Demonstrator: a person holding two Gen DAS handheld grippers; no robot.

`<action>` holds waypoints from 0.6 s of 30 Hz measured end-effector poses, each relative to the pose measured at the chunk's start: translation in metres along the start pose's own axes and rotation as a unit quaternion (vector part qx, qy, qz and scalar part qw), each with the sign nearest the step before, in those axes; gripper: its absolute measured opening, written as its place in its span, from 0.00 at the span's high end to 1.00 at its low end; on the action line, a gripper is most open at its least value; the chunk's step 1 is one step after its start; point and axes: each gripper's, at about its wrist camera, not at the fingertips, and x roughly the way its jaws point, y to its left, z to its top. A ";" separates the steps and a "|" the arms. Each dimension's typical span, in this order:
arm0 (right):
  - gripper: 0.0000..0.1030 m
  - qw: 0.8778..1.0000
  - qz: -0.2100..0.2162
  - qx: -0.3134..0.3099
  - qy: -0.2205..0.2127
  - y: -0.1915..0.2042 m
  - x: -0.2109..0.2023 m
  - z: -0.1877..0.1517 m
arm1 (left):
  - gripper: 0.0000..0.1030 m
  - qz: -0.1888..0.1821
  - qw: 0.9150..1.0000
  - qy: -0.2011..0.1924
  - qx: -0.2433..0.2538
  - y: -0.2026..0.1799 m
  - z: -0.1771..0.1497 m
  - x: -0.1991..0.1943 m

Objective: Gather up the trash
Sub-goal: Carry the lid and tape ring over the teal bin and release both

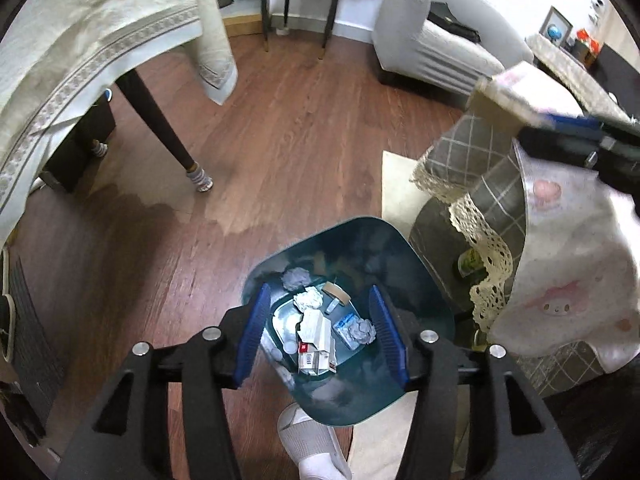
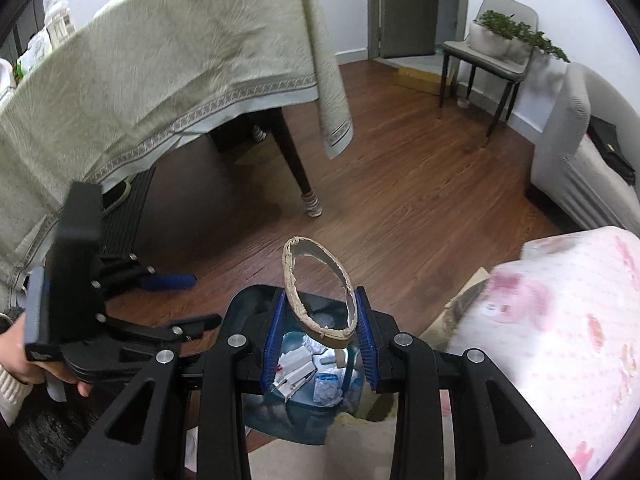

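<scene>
Pinching cardboard ring point(image 2: 318, 292), right claw point(image 2: 320, 334) above bin point(image 2: 256, 308)

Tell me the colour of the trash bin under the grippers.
The trash bin is dark teal blue, clearest in the left wrist view.

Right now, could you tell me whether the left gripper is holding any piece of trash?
No. The left gripper is open with nothing between its blue pads, hanging above the trash bin.
</scene>
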 end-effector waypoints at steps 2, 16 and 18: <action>0.67 1.000 0.002 -0.004 0.010 0.006 0.009 0.000 | 0.43 -0.002 1.000 -0.008 -0.008 0.007 -0.001 -0.006; 0.66 0.995 0.012 -0.038 0.095 0.044 0.067 -0.014 | 0.34 -0.015 0.995 -0.070 -0.063 0.046 0.002 -0.046; 0.47 0.994 0.014 -0.037 0.103 0.045 0.072 -0.017 | 0.32 -0.019 0.994 -0.088 -0.058 0.044 0.004 -0.056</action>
